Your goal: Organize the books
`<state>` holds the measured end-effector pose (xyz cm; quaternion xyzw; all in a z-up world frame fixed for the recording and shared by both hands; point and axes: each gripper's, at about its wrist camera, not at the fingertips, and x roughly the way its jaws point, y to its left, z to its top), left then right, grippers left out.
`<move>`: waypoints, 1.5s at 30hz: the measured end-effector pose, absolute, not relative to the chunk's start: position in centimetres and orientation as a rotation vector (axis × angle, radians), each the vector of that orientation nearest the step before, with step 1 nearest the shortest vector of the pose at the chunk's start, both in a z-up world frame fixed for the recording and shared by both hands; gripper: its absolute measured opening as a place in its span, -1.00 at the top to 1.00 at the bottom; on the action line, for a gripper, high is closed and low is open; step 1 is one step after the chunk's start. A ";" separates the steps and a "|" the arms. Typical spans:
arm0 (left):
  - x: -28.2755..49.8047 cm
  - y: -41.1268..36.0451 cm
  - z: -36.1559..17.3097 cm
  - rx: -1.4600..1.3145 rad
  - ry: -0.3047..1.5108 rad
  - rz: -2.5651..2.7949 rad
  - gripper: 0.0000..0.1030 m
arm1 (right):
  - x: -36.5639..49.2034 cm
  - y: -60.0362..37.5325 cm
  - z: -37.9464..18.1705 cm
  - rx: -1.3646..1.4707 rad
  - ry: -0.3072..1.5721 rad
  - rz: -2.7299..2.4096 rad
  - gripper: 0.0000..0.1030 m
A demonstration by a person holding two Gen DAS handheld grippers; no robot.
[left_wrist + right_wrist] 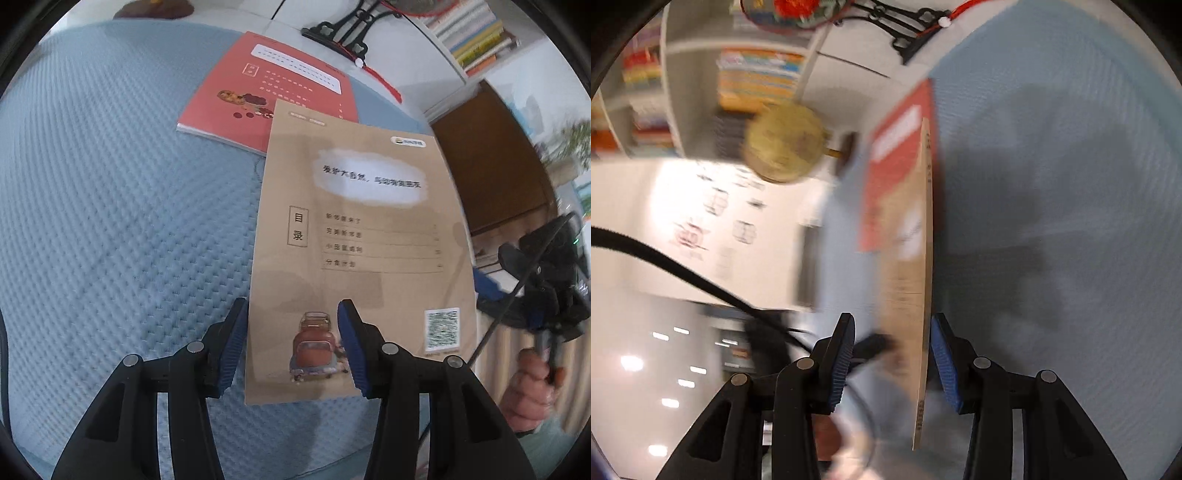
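Observation:
A tan booklet (365,243) with a car picture and a QR code lies face up on the blue textured cloth (110,221), its far end overlapping a red booklet (273,88). My left gripper (291,343) is open, its fingers straddling the tan booklet's near left corner. In the right wrist view the tan booklet (916,295) shows edge-on between the open fingers of my right gripper (894,362), with the red booklet (901,166) beyond it. The right gripper also shows at the far right of the left wrist view (546,280).
A black ornamental stand (343,29) with a red tassel cord stands beyond the cloth. A white shelf of stacked books (476,37) is at the back right. A brown cabinet (495,162) stands to the right. A round yellow ornament (783,144) is near the shelves.

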<state>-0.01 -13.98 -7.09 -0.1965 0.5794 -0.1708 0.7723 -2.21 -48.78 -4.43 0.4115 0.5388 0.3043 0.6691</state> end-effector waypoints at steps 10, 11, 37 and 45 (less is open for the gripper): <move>-0.9 -13.2 -6.8 -0.476 1.268 -0.359 0.15 | -2.3 -41.4 -3.3 0.579 1.265 0.587 0.23; -0.9 -13.6 -6.6 -0.453 1.267 -0.339 0.15 | -2.3 -40.7 -1.9 0.497 1.235 0.576 0.23; -8.3 3.7 -1.8 -0.461 1.067 0.205 0.15 | -4.9 -25.0 -0.9 0.173 1.326 0.898 0.04; -7.6 4.2 -3.2 -0.546 1.096 0.177 0.15 | -5.9 -25.0 -3.4 0.090 1.371 0.851 0.03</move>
